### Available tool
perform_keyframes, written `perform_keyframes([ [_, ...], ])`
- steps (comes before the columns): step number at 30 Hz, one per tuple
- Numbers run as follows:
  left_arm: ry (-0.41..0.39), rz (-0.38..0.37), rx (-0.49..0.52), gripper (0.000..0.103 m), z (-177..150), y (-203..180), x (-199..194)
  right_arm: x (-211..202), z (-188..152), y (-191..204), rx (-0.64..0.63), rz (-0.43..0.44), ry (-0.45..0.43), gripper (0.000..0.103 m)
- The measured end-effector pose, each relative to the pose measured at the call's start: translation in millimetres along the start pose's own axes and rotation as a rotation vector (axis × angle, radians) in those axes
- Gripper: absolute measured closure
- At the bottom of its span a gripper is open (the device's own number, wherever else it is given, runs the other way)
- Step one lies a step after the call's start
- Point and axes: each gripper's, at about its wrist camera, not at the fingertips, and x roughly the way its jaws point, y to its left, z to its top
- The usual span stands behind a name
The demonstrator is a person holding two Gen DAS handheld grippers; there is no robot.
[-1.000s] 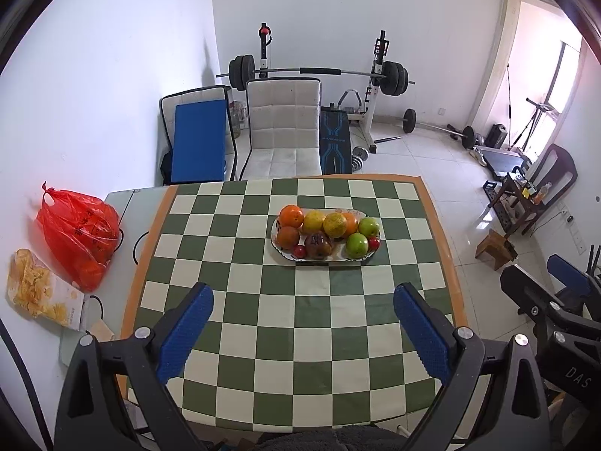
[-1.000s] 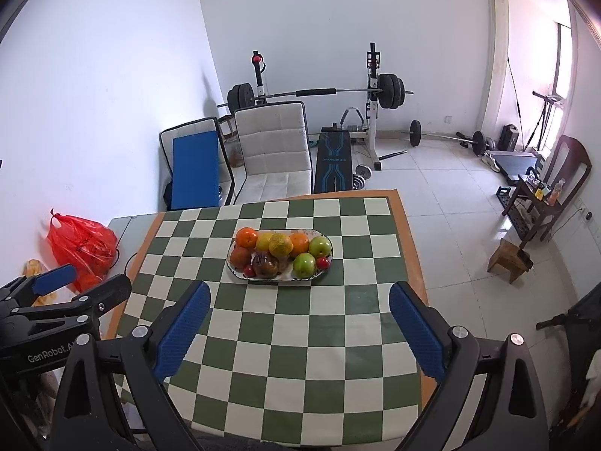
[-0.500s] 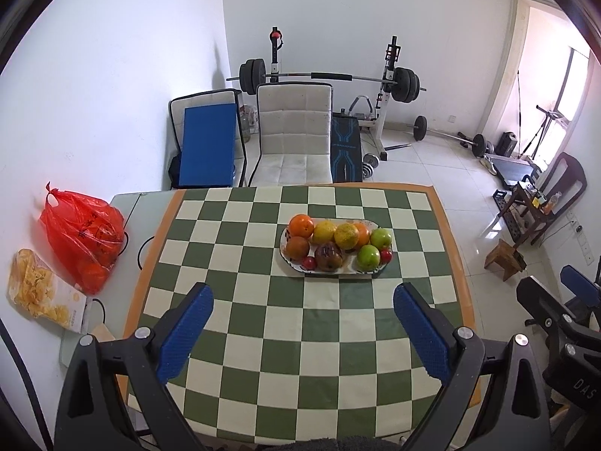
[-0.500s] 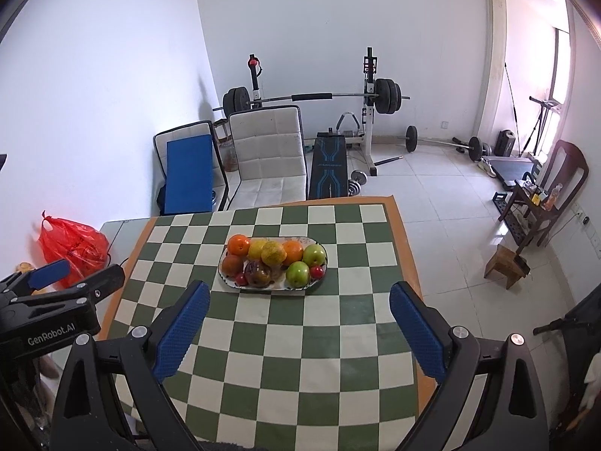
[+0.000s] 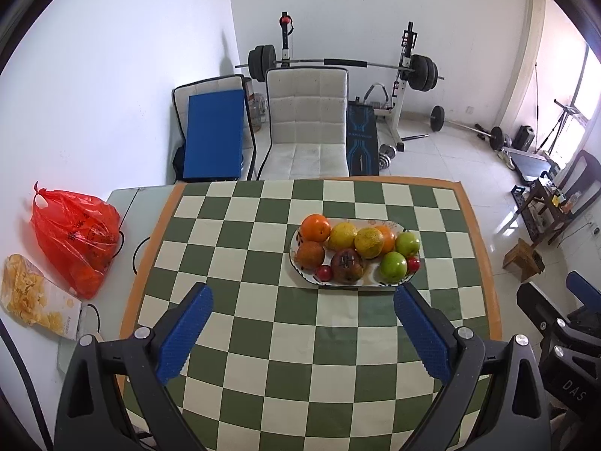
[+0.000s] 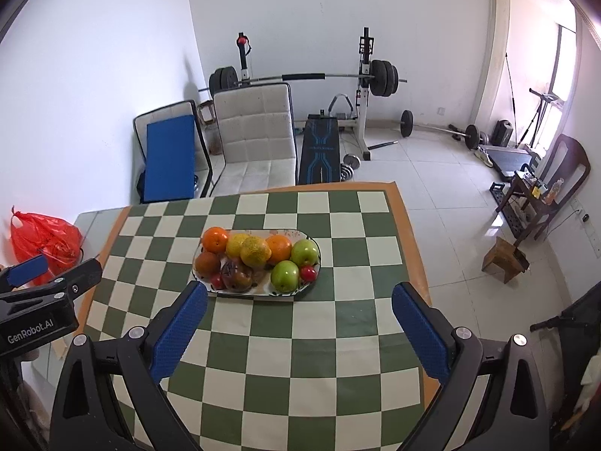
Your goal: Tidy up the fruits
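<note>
Both grippers hang above the near part of the table with their blue-padded fingers spread wide and nothing between them: the left gripper [image 5: 302, 332] and the right gripper [image 6: 299, 329]. Just beyond the fingertips lies the oval plate [image 5: 370, 282], its long axis running left to right across the table. On it sit the fruits (packed close, touching one another): an orange [image 5: 316, 227] at the far left, a yellow citrus [image 5: 369, 242] toward the middle, a green apple [image 5: 393, 266] near the right end and a small red fruit [image 5: 323, 272] at the near rim. The stretch of checked tablecloth [image 5: 300, 368] between fingers and plate is bare. Off the cloth to the left rest a red plastic bag [image 5: 75, 233] and a snack packet [image 5: 33, 297]. Beyond the far edge stands a white chair [image 5: 306, 127], then a barbell rack [image 5: 345, 64] against the white wall, on a pale tiled floor.
</note>
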Motion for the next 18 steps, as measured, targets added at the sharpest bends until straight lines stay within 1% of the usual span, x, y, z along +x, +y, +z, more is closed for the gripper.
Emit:
perform_keyframes([
  [5,0.015,0.013,0.006,0.004,1,-2,20,28,2,-2,0.008,-0.017,0.018,0.002],
  [9,0.030,0.019,0.011,0.004,1,-2,31,40,0,-5,0.015,-0.016,0.039,0.002],
  [18,0.040,0.023,0.016,0.004,-1,-3,38,45,-2,-5,0.007,-0.023,0.047,0.002],
])
